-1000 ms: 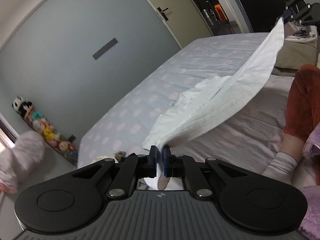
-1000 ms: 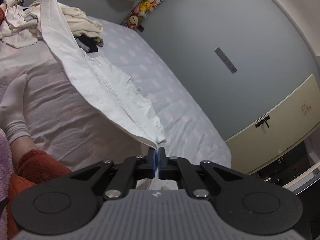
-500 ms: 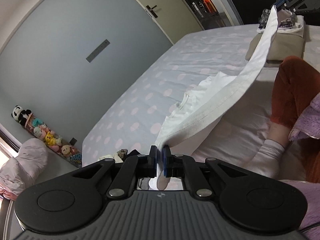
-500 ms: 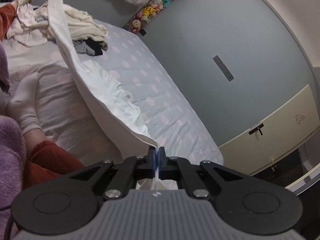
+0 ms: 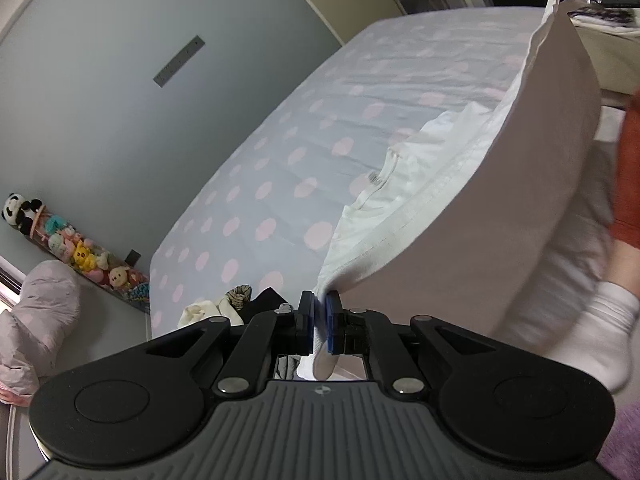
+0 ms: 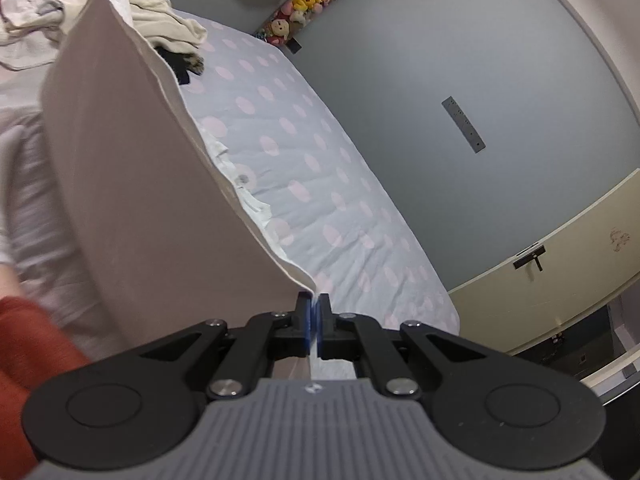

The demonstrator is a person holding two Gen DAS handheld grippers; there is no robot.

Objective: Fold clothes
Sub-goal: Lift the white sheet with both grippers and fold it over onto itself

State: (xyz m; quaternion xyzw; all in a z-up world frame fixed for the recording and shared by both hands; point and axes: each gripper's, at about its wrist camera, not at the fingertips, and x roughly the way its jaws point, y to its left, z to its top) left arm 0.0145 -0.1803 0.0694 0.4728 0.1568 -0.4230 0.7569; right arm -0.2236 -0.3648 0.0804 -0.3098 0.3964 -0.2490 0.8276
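Hem of the white garment [image 5: 500, 184] was pinched in both tongs: the left gripper [image 5: 320, 322] clamped one corner, the right gripper [image 6: 314, 322] the other, jaws nearly closed on cloth. Between them the hem ran as the long axis, stretched taut and lifted, each hand equally at an end. Beyond it the collar end of the garment lay on the polka-dot bed [image 5: 280, 152]. Farther along the bed sat a loose pile of clothes [image 6: 160, 28]; no container was visible.
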